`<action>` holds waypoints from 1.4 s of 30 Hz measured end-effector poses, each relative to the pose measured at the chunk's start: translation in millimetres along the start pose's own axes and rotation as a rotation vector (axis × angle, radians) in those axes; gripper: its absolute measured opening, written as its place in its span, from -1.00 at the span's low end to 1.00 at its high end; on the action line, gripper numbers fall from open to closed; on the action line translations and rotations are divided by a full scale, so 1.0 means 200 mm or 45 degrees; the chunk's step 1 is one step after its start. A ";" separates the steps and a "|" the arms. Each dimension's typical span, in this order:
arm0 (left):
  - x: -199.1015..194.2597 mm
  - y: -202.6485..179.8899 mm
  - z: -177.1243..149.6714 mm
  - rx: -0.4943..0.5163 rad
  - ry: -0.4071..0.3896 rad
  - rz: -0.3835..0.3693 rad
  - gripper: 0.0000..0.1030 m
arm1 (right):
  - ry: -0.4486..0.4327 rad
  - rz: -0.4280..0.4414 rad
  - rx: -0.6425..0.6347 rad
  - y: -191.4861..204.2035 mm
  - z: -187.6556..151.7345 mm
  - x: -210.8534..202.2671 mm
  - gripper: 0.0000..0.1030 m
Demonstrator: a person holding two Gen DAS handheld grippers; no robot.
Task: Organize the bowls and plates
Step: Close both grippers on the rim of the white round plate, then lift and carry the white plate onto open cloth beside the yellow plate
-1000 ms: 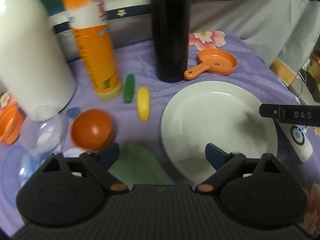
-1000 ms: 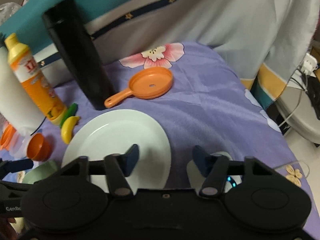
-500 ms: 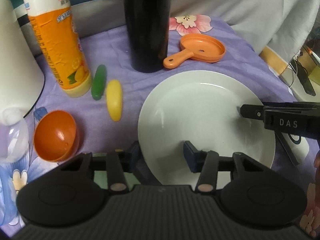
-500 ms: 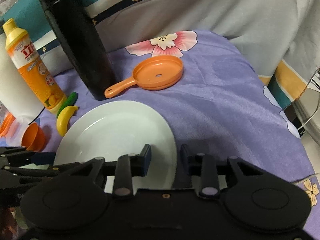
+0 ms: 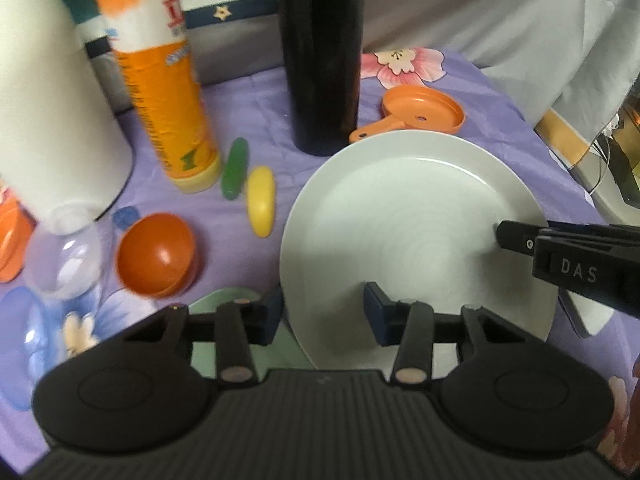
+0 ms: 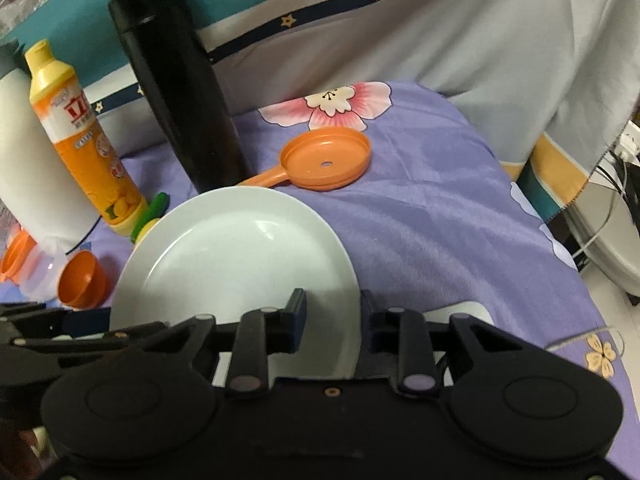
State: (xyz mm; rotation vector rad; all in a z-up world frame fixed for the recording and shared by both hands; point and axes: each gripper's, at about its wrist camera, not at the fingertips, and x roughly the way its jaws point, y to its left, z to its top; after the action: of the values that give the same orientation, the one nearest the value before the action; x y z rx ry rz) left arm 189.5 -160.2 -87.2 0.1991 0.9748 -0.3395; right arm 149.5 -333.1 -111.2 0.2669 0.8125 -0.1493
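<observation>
A large white plate (image 5: pixel 412 236) is raised and tilted above the purple cloth; it also shows in the right wrist view (image 6: pixel 236 260). My left gripper (image 5: pixel 320 314) is shut on the plate's near-left rim. My right gripper (image 6: pixel 330 316) is shut on its right rim, and its fingers (image 5: pixel 520 238) show in the left wrist view. A pale green dish (image 5: pixel 228 300) lies under my left gripper, mostly hidden. An orange bowl (image 5: pixel 156 256) lies tipped on the cloth to the left.
A black flask (image 5: pixel 320 52), an orange bottle (image 5: pixel 164 88), a white cylinder (image 5: pixel 48 112), an orange toy pan (image 5: pixel 420 114), green (image 5: pixel 235 168) and yellow (image 5: pixel 261 200) toy pieces and clear cups (image 5: pixel 60 256) stand around. The table's right edge drops off.
The plate has come up off the cloth and tilted, held by both grippers. Both views have pulled back and up a little.
</observation>
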 end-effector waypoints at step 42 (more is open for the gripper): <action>-1.01 1.12 -1.34 -0.487 0.082 0.222 -0.16 | 0.409 0.316 -0.442 1.44 -0.91 -0.76 -0.45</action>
State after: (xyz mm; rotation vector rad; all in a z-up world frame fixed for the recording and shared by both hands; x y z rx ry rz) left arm -39.3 172.1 -63.7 -0.0539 1.0592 0.0165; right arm -14.2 -1.0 -68.1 0.0607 1.0981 0.2737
